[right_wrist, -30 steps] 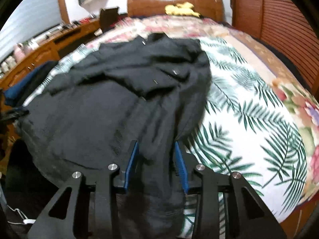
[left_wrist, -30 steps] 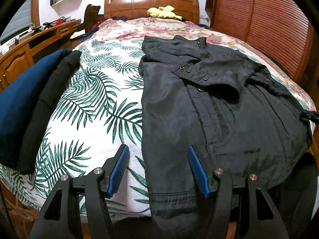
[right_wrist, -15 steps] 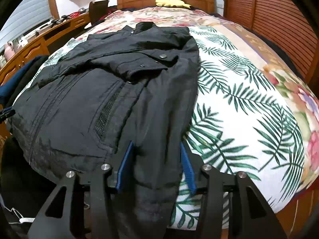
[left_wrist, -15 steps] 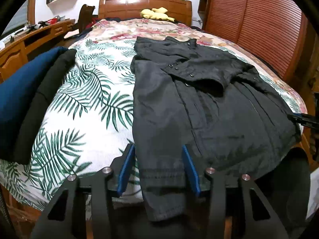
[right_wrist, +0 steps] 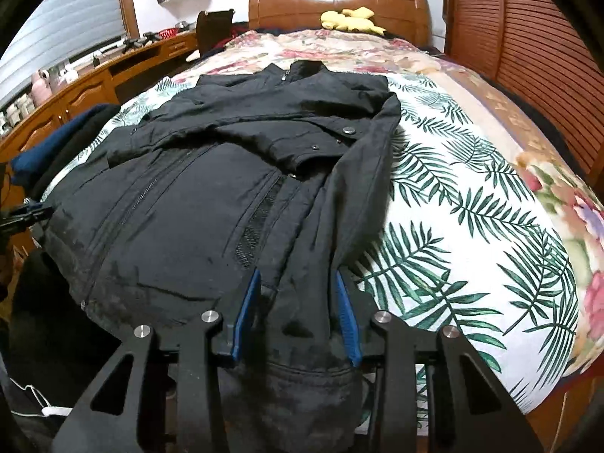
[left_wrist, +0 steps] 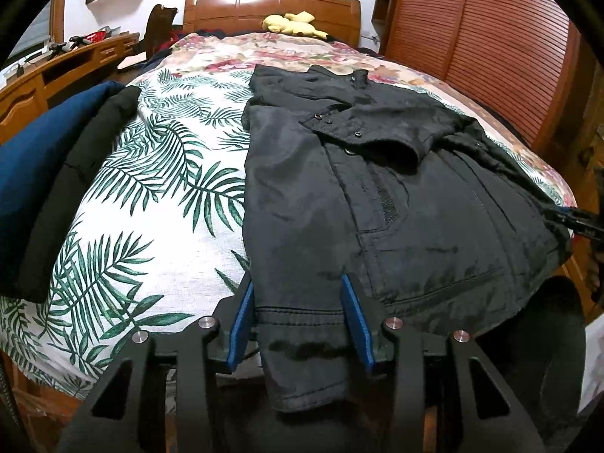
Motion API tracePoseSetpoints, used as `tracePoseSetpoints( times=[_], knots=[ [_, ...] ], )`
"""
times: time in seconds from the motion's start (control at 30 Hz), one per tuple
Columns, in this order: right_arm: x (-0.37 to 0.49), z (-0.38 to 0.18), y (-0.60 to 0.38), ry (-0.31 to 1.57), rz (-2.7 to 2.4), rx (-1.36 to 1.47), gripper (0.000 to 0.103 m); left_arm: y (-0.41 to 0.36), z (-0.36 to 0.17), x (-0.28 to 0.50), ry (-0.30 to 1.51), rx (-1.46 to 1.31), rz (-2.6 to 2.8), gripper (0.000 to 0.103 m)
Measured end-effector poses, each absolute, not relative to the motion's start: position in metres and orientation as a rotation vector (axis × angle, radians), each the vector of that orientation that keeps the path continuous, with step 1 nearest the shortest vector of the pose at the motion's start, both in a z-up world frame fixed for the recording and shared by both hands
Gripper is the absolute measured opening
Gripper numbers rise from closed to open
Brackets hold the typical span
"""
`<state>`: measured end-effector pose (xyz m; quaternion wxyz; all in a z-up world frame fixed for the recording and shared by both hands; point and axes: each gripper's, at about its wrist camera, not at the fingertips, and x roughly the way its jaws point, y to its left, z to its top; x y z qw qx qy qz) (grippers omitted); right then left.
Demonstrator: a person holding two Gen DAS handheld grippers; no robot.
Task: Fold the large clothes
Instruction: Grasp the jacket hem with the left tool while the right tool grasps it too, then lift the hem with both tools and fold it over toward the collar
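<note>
A black jacket (left_wrist: pixel 377 196) lies front up on the palm-leaf bedspread (left_wrist: pixel 158 188), collar toward the headboard, one sleeve folded across its chest. My left gripper (left_wrist: pixel 298 317) is at its lower left corner, where the hem hangs over the bed's foot. Its jaws are closing, and dark fabric fills the gap between the blue pads (left_wrist: pixel 241 317). My right gripper (right_wrist: pixel 298 309) is at the lower right end of the jacket (right_wrist: pixel 211 204), over a sleeve-like strip with a stitched hem. Its jaws are closing too, with the cloth bunched between them.
Folded navy and black garments (left_wrist: pixel 45 173) are stacked at the bed's left edge. A wooden desk (right_wrist: pixel 75 90) runs along the left wall, and slatted wooden doors (left_wrist: pixel 490 45) stand on the right. A yellow plush toy (left_wrist: pixel 290 24) rests by the headboard (left_wrist: pixel 271 3).
The left jaws have narrowed from wide apart to tight around the jacket's hem. The right jaws widened a little, then drew in on the cloth. The jacket lies flatter now.
</note>
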<state>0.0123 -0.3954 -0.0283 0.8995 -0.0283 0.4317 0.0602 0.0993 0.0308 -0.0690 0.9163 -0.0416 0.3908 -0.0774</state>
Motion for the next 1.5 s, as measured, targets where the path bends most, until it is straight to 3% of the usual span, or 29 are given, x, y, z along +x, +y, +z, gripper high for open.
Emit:
tracePoseSetpoints(
  times=[0.23,0.27,0.3,0.33,0.43,0.47,0.57,0.87,1.17,1.37,1.5],
  knots=[
    [0.017,-0.046,-0.412,0.949,0.101,0.015,0.041,0.03,-0.071,0.101,0.811,-0.09,-0.157,0.047],
    [0.016,-0.046,-0.415,0.949,0.104,0.037,0.041,0.03,-0.07,0.102,0.812,-0.094,-0.16,0.043],
    [0.016,-0.046,-0.416,0.948,0.108,0.055,0.041,0.029,-0.068,0.102,0.811,-0.101,-0.167,0.025],
    [0.016,-0.046,-0.417,0.947,0.117,0.061,0.04,0.029,-0.066,0.102,0.809,-0.095,-0.161,0.014],
    [0.016,-0.038,-0.417,0.929,0.161,0.081,0.022,0.022,-0.055,0.102,0.803,-0.071,-0.168,0.006],
    [0.016,-0.033,-0.417,0.912,0.168,0.091,0.013,0.019,-0.048,0.1,0.787,-0.059,-0.164,0.006],
    [0.016,-0.011,-0.415,0.846,0.174,0.101,0.008,0.012,-0.012,0.091,0.712,-0.054,-0.188,0.006],
    [0.006,0.1,-0.406,0.612,0.189,0.057,0.006,-0.009,0.088,0.067,0.541,-0.039,-0.198,0.005],
    [-0.05,0.194,-0.395,0.423,0.206,0.011,0.005,-0.002,0.176,-0.008,0.334,-0.033,-0.217,0.005],
    [-0.086,0.224,-0.398,0.336,0.221,0.005,0.005,0.008,0.19,-0.05,0.272,-0.011,-0.22,0.005],
    [-0.066,0.204,-0.393,0.393,0.213,-0.02,0.005,0.009,0.164,-0.02,0.341,-0.033,-0.208,0.005]
  ],
)
